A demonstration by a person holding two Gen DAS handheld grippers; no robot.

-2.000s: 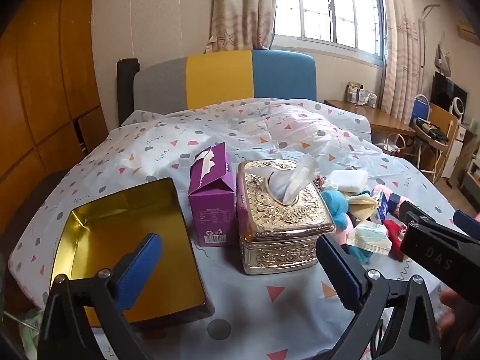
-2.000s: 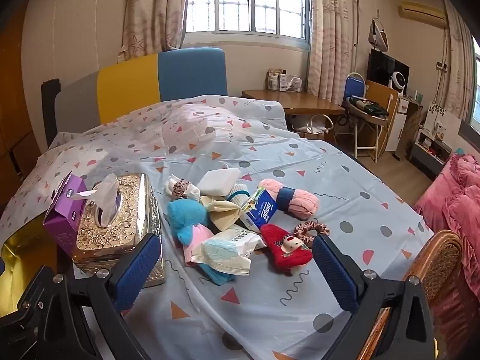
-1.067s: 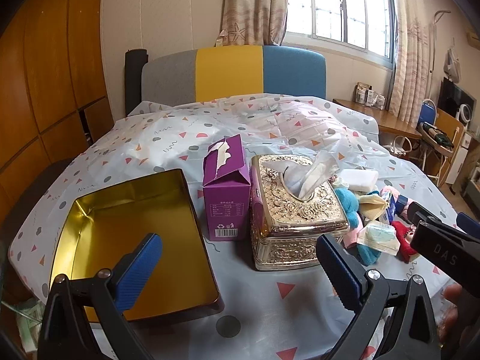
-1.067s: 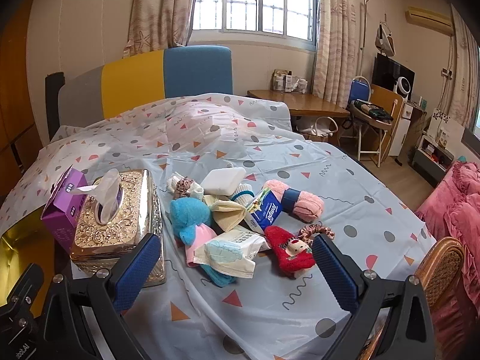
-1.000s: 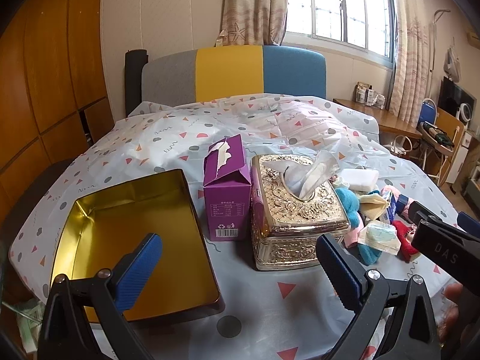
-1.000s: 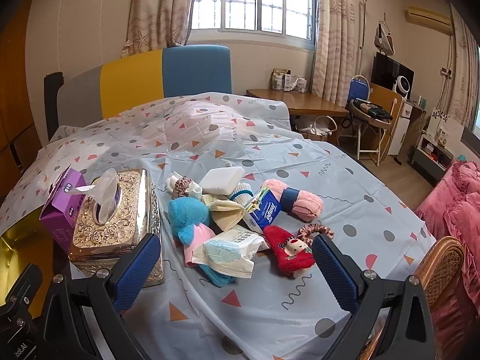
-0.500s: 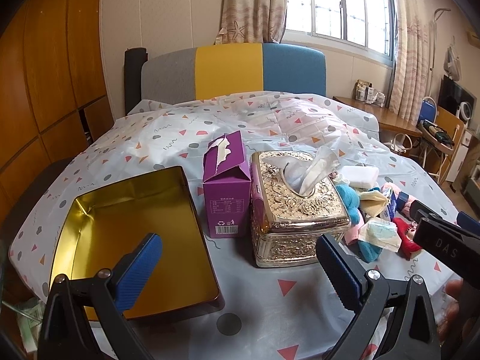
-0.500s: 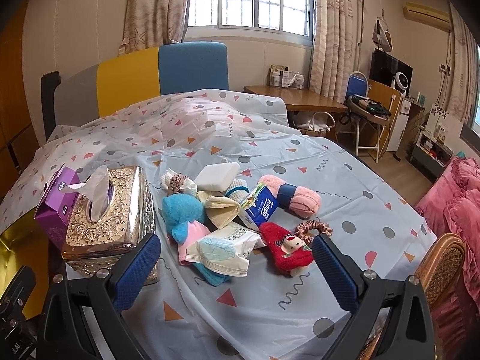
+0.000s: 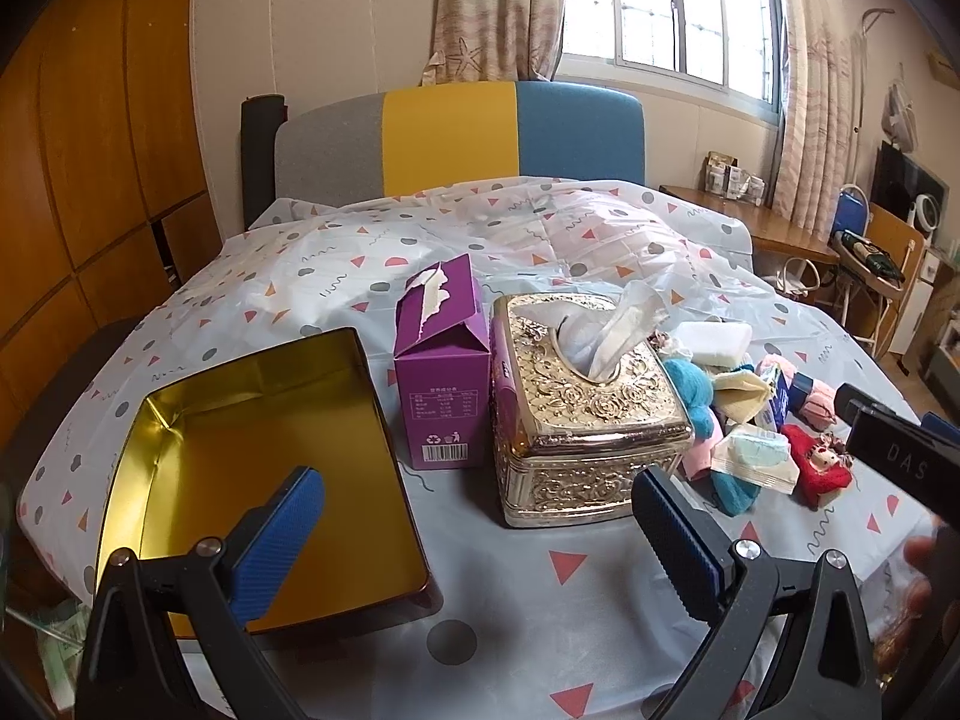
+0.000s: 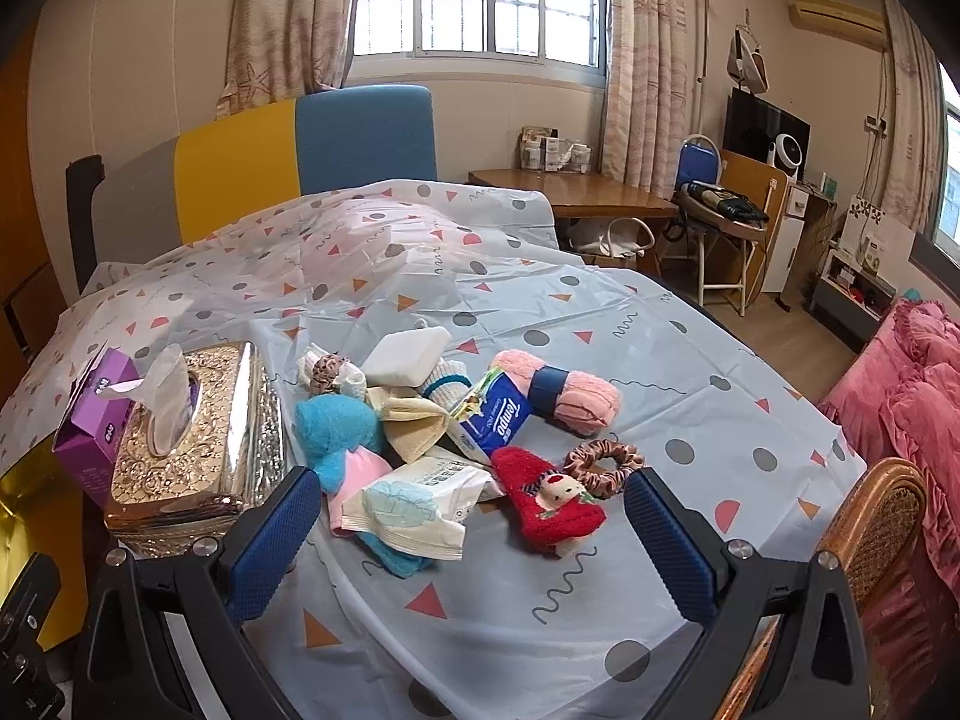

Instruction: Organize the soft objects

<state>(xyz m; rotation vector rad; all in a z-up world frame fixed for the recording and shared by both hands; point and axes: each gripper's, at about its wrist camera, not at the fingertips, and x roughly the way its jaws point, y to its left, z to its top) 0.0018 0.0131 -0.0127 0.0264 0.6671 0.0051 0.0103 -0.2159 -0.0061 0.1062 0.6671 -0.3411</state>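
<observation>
From the left wrist view, the left gripper (image 9: pixel 474 519) hangs with its blue fingers (image 9: pixel 279 534) spread wide and holding nothing, above the near edge of the bed. Just ahead sits the open gold tin (image 9: pixel 252 468), empty, then the purple carton (image 9: pixel 441 366) and the ornate tissue box (image 9: pixel 579 402). The tin looks the likely home for the soft things, so this side should keep clear of its mouth.

The right wrist view shows the pile plainly, which the left view crowds at its edge. The right gripper (image 10: pixel 474 531) is also spread and empty, over the red plush sock (image 10: pixel 552 504), the wipes packet (image 10: pixel 420 501), a scrunchie (image 10: pixel 603 459) and a pink rolled towel (image 10: pixel 570 390). Better to pinch one loose item at its thick middle, coming straight down.
</observation>
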